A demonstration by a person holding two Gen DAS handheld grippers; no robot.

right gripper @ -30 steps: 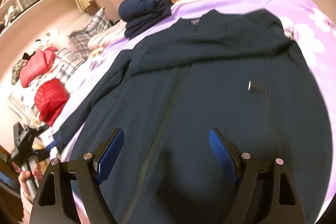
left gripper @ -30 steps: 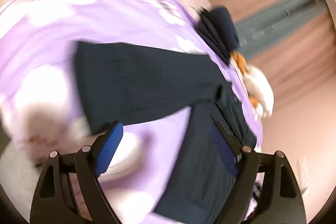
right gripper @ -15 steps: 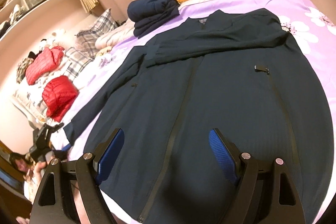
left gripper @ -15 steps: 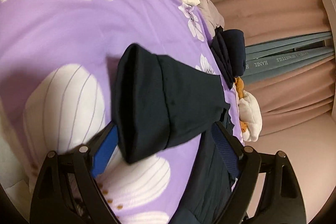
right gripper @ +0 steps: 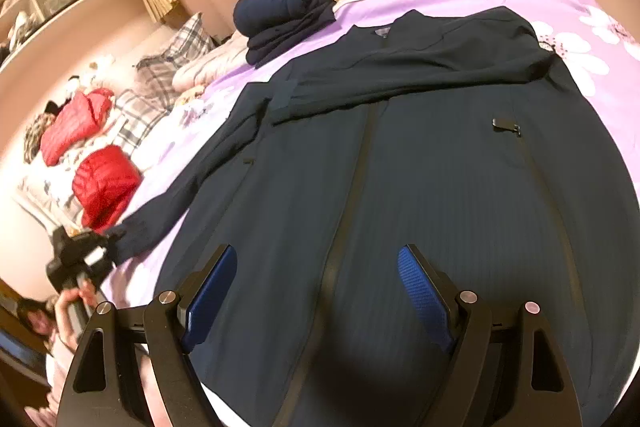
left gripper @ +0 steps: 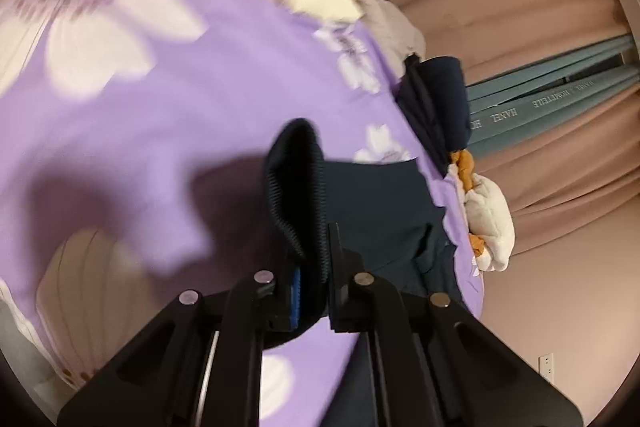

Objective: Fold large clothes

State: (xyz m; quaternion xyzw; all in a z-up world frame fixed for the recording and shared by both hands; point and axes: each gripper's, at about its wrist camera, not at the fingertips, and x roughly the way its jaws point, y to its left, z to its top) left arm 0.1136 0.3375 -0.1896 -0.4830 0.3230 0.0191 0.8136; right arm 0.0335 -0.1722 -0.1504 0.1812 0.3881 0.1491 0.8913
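The left gripper (left gripper: pixel 312 287) has just been closing and is now pinching the ribbed sleeve cuff (left gripper: pixel 298 195) of the dark jacket (right gripper: pixel 420 187) between its jaws. The right gripper (right gripper: pixel 316 303) is hovering wide over the jacket's hem, nothing between its jaws. I judge the sleeve-folding step is beginning; next, the cuff needs carrying across the jacket's front.

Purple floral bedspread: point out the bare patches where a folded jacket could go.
Bare bedspread shows right of the navy jacket's shoulder, and left of its held sleeve cuff. The head end is crowded: red puffer jackets, plaid pillows, folded navy pile.
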